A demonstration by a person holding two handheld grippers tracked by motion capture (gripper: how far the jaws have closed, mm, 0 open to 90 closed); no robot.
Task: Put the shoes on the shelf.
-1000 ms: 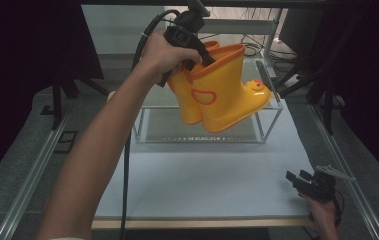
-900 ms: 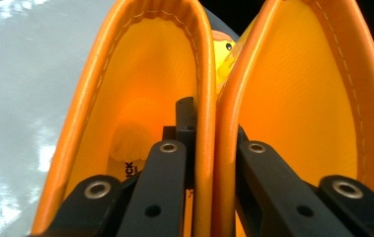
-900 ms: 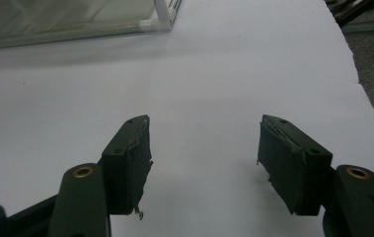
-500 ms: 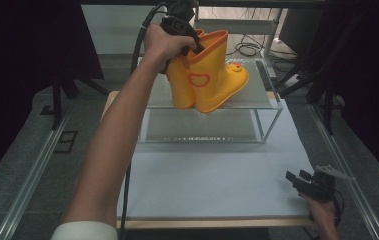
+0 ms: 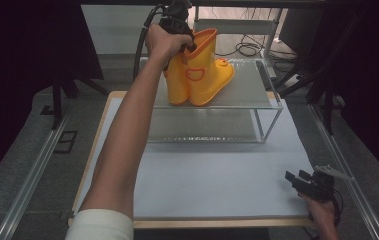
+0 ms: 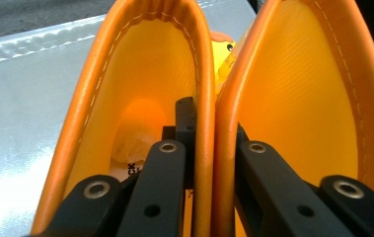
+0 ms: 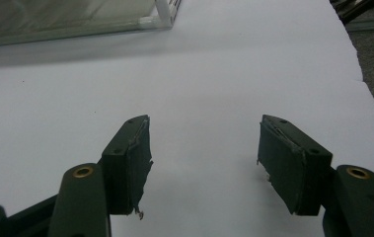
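Dark surroundings are closing in around a bench [image 5: 217, 190] that is carrying a white sheet, and metal rails are running along the grey floor on both sides. Near the far edge of the bench a clear glass shelf stand [image 5: 269, 107] is standing, with a frosted top plate.

A pair of yellow rubber boots [image 5: 197, 75] is sitting upright on the top plate of the stand, toward its left half, with the toes pointing to the right. One boot is showing an orange loop mark on its side, and a small face with a dark eye is peeking out on the toe.

The left gripper [image 6: 209, 163] is reaching from above into the boot openings. Its jaws are standing narrow, one inside each boot, and they are pinching the two touching shaft walls together between them. The person's left forearm is stretching across the bench from the near edge.

The right gripper [image 7: 202, 168] is resting near the near right corner of the bench, low over the white sheet. Its jaws are standing wide apart, with bare sheet between them.
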